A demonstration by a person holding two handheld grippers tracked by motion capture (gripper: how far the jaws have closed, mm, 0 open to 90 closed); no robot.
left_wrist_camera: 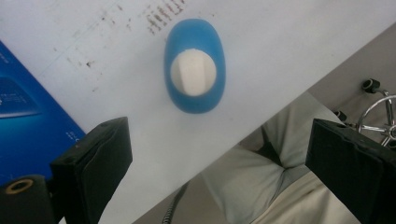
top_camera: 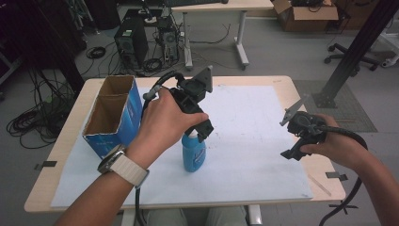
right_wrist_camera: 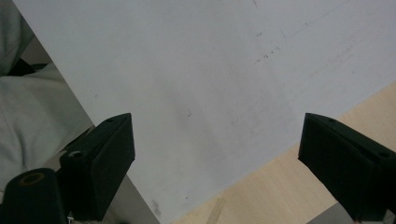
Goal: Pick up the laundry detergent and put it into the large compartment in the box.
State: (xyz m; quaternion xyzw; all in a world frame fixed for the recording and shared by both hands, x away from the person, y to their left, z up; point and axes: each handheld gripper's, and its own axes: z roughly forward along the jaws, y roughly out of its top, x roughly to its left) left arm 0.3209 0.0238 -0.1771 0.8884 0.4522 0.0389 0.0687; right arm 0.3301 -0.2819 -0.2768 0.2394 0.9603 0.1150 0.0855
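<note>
From up high, my left gripper (top_camera: 203, 128) hangs right over the blue bottle (top_camera: 193, 153) standing on the white sheet (top_camera: 254, 141), beside the blue box (top_camera: 113, 115). Right gripper (top_camera: 294, 148) sits near the table's right edge. In both gripper views, the jaws are spread wide, holding nothing.

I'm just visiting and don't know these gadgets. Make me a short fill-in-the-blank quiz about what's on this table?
1. The bottle standing on the white sheet is ____ in colour.
2. The bottle's cap is ____.
3. The left gripper is right above the ____.
4. The blue cardboard box is open at its ____.

Missing words: blue; white; bottle; top
</note>
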